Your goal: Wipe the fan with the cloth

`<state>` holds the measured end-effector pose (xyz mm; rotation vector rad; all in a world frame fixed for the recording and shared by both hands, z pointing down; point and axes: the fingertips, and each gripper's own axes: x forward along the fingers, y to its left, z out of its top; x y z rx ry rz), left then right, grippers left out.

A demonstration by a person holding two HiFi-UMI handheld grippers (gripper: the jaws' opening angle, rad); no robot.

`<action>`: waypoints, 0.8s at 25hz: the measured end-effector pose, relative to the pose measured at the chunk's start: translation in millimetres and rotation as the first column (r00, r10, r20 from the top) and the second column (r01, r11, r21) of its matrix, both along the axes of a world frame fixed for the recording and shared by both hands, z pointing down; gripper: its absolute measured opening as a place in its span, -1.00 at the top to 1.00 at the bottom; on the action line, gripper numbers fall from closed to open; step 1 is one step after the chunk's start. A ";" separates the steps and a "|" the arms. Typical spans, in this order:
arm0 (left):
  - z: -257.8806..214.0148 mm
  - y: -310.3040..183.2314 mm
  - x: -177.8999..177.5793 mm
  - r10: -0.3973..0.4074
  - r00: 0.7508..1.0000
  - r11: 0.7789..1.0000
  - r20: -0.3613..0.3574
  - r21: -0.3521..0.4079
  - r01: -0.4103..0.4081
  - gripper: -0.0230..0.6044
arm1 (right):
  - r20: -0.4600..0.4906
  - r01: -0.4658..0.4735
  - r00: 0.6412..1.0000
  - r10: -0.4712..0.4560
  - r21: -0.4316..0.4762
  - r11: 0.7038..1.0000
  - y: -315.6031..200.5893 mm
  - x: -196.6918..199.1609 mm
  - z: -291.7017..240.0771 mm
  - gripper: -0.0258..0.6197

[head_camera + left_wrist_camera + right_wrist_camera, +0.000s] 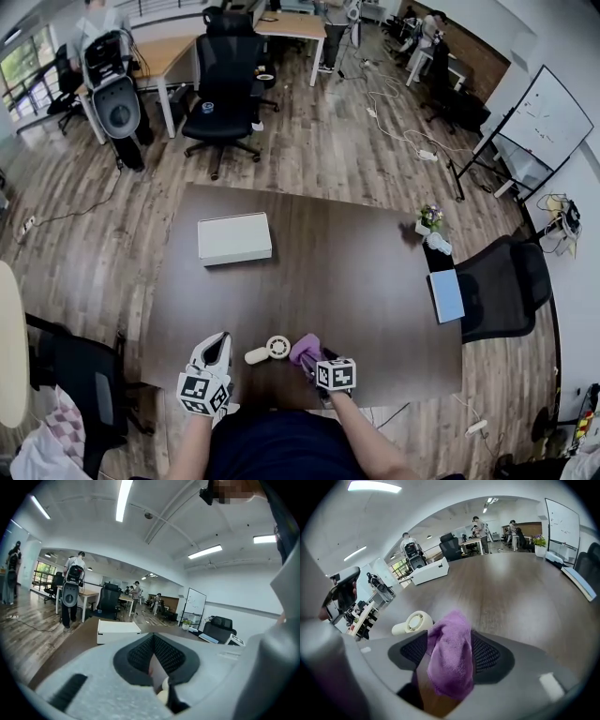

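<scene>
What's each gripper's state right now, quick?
Left gripper: shut, nothing between its jaws.
Right gripper: open, with the purple cloth between its jaws but not clamped.

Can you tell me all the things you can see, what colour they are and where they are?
Table: 1, dark brown, middle of the room.
Fan: 1, cream, on the table's near edge, between the two hand-held grippers.
Cloth: 1, purple, between the right hand-held gripper's jaws.
Box: 1, white, on the table, far left.
Book: 1, light blue, at the table's right edge.
Flowerpot: 1, white with small flowers, table's far right corner.
Office chairs: several, black; one beyond the table, one at its right.
Whiteboard: 1, white, far right.
Left hand-held gripper: 1, white, shut and empty, left of the fan.
Right hand-held gripper: 1, grey, jaws open round the cloth.
</scene>
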<state>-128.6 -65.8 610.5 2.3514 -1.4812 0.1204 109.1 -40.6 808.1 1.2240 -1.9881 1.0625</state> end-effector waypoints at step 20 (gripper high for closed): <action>10.9 12.4 25.6 0.114 0.993 0.992 0.017 -0.054 -0.113 0.95 | 0.180 -0.153 0.979 0.094 0.346 0.926 13.5 31.1 -167.4 0.89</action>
